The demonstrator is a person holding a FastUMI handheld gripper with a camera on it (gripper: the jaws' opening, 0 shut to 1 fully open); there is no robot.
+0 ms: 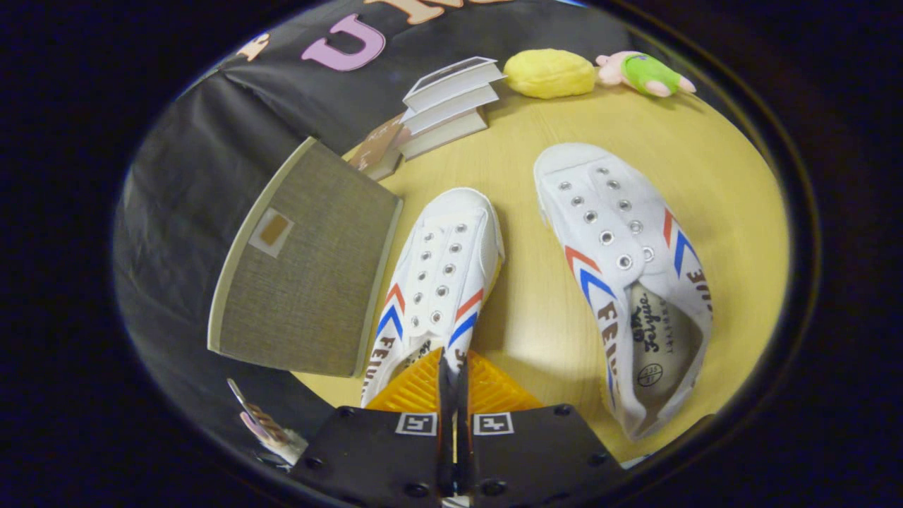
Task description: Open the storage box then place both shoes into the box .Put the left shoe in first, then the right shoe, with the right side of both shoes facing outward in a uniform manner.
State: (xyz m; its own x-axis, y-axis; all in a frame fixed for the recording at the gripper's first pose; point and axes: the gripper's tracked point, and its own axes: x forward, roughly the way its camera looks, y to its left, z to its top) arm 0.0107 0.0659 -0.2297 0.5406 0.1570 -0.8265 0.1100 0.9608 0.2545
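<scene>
Now: tool (453, 374) clenched on left shoe (441, 275) rim, beside storage box (303, 268) | right shoe (621, 261) on surface (536, 317) | risk: thin pinch, shoe could slip/twist, wrong side outward.

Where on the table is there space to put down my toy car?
Bare wooden table lies between the two white canvas shoes, and between the farther shoe and the yellow plush. It is crowded by the grey fabric storage box and stacked books. The gripper fingers are shut on the nearer shoe.
</scene>
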